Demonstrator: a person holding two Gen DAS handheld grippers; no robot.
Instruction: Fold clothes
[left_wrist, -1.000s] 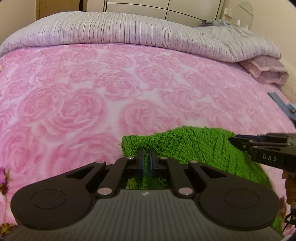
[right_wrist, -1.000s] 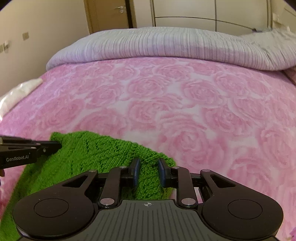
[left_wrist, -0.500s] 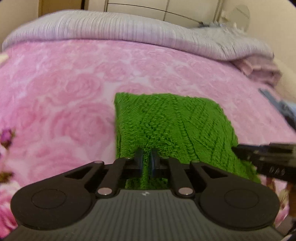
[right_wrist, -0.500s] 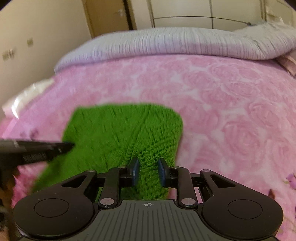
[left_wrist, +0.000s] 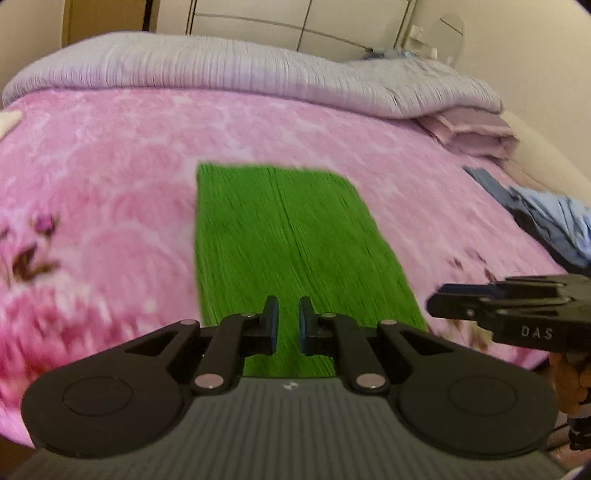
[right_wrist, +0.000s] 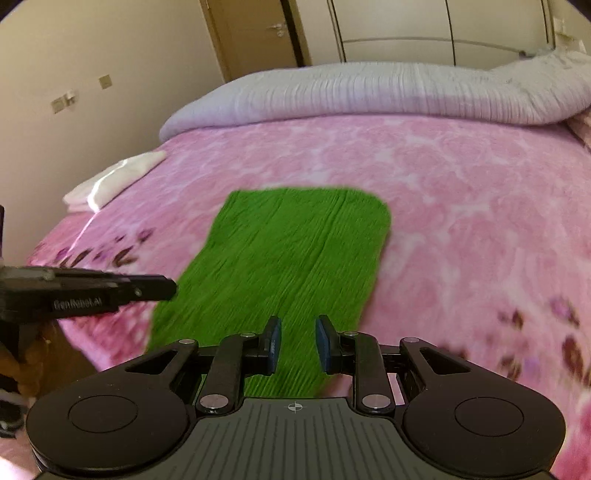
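A green knitted garment (left_wrist: 291, 240) lies flat as a long folded rectangle on the pink rose blanket (left_wrist: 110, 184); it also shows in the right wrist view (right_wrist: 291, 251). My left gripper (left_wrist: 287, 323) is slightly open and empty, above the garment's near end. My right gripper (right_wrist: 297, 341) is open and empty over the same near end. Each gripper shows from the side in the other's view: the right one (left_wrist: 517, 310) and the left one (right_wrist: 85, 291).
A grey ribbed duvet (left_wrist: 240, 70) is bunched along the far side of the bed. Folded pink bedding (left_wrist: 476, 133) and blue clothes (left_wrist: 546, 218) lie at the right. A white folded cloth (right_wrist: 114, 181) lies at the bed's left edge.
Both grippers have let go of the green garment and pulled back and up. The garment now lies flat, more of it in view. The jaws have opened slightly.
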